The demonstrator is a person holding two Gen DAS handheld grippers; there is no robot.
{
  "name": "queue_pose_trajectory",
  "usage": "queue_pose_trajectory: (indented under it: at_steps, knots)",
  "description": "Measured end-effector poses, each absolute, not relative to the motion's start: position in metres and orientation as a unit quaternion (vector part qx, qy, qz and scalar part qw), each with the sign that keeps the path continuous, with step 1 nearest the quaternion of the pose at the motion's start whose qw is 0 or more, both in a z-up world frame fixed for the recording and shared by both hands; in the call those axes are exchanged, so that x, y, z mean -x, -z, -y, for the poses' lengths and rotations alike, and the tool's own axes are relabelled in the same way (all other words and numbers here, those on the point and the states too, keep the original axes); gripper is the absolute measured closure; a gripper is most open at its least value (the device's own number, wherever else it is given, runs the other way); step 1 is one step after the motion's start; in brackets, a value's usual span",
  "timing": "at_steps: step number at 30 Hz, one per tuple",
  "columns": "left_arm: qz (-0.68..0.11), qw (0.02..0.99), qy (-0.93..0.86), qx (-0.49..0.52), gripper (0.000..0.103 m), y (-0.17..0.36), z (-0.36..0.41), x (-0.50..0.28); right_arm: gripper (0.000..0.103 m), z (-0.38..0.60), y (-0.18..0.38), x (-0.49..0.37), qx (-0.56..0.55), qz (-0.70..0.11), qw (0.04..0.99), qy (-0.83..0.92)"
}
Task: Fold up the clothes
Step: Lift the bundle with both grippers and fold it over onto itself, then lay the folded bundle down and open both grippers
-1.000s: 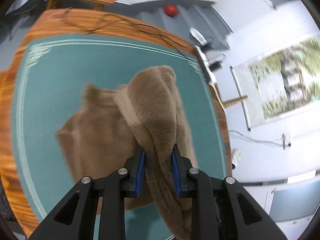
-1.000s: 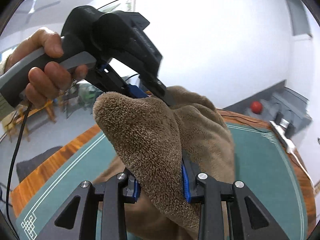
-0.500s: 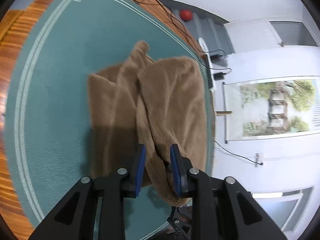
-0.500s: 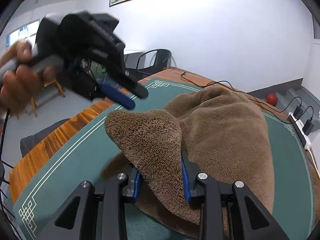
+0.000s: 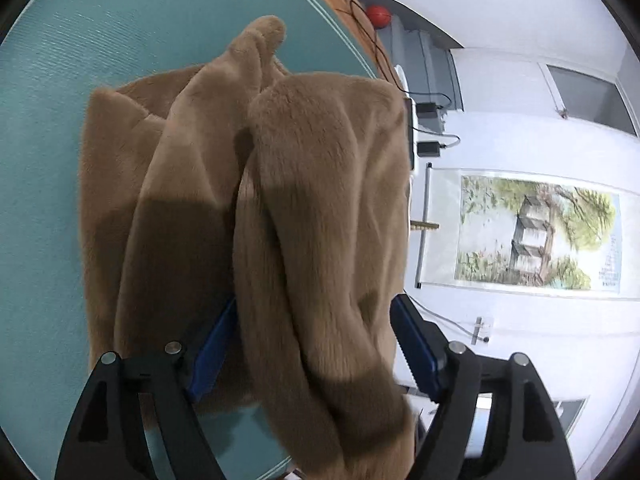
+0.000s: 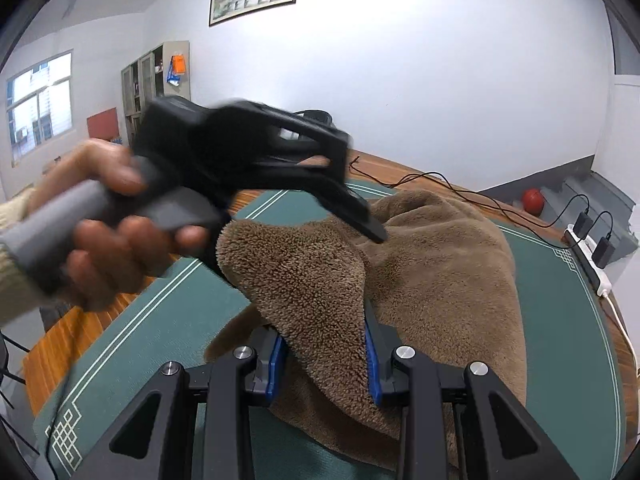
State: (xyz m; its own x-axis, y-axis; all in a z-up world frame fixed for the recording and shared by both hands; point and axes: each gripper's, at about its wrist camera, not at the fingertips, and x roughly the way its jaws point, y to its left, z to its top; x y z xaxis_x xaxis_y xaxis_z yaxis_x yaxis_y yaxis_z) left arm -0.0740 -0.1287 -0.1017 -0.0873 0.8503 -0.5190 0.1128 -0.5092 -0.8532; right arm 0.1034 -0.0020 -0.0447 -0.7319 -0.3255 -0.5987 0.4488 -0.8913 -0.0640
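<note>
On the green-matted worktop lies a brown fleece garment, bunched, most of it resting on the mat. Left gripper: jaws spread wide, a thick fold draped between the blue pads and seemingly clear of them, so it looks released. Right gripper: closed on a fleecy corner, lifted off the mat.

Risks, as judged:
- Only the right grip holds. Pulling from one corner would likely drag the whole pile, not lay a flat fold.
- Plush pile is bulky and slippery; a thin bite on the corner could slide out.
- Loose fold could snag on a left pad when that gripper backs off, undoing the layer.

Around:
- Black cable trails over the far wooden edge; power strip with adapters at far right edge. A wide sweep could catch them.
- Red ball beyond the worktop, well apart.
- Left gripper body crosses the right camera's view, blurred, close above the garment; collision between grippers possible.
</note>
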Motion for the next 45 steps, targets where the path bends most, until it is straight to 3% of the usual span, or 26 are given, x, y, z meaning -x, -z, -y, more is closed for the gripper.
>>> queue_pose_trajectory:
  at_steps: [2,5,9,15,25,27,28,31,33,38,41,45]
  knots:
    - [0.399,0.297,-0.618,0.609,0.025,0.106,0.121,0.081,0.069,0.005,0.044,-0.107,-0.299,-0.107,0.213,0.924]
    - [0.402,0.297,-0.613,0.611,0.079,0.112,0.110,0.091,0.069,0.010,0.044,-0.112,-0.298,-0.113,0.218,0.922]
    - [0.389,0.299,-0.645,0.586,0.082,0.090,0.117,0.089,0.069,0.013,0.043,-0.111,-0.295,-0.113,0.225,0.922]
    - [0.375,0.272,-0.695,0.550,0.082,0.061,0.152,0.062,0.069,0.029,0.041,-0.118,-0.292,-0.115,0.262,0.913]
    - [0.371,0.218,-0.697,0.573,0.080,0.132,0.167,0.050,0.069,0.037,0.086,-0.116,-0.378,-0.093,0.308,0.868]
    - [0.360,0.225,-0.705,0.568,0.072,0.131,0.162,0.050,0.064,0.031,0.080,-0.117,-0.374,-0.085,0.312,0.869]
    - [0.357,0.226,-0.708,0.566,0.068,0.129,0.161,0.050,0.052,0.026,0.075,-0.119,-0.368,-0.080,0.312,0.872]
    - [0.343,0.214,-0.723,0.560,0.054,0.120,0.173,0.048,0.034,0.006,0.054,-0.127,-0.335,-0.060,0.296,0.893]
    - [0.318,0.200,-0.741,0.556,0.049,0.109,0.182,0.044,0.034,-0.005,0.044,-0.133,-0.321,-0.049,0.269,0.907]
    - [0.248,0.190,-0.789,0.530,0.047,0.071,0.181,0.027,0.034,-0.027,0.035,-0.121,-0.318,-0.038,0.207,0.924]
    - [0.208,0.204,-0.799,0.526,0.038,0.070,0.159,0.018,0.034,-0.029,0.040,-0.115,-0.323,-0.052,0.197,0.924]
    - [0.154,0.223,-0.810,0.520,0.037,0.069,0.130,0.006,0.034,-0.032,0.057,-0.102,-0.340,-0.067,0.194,0.918]
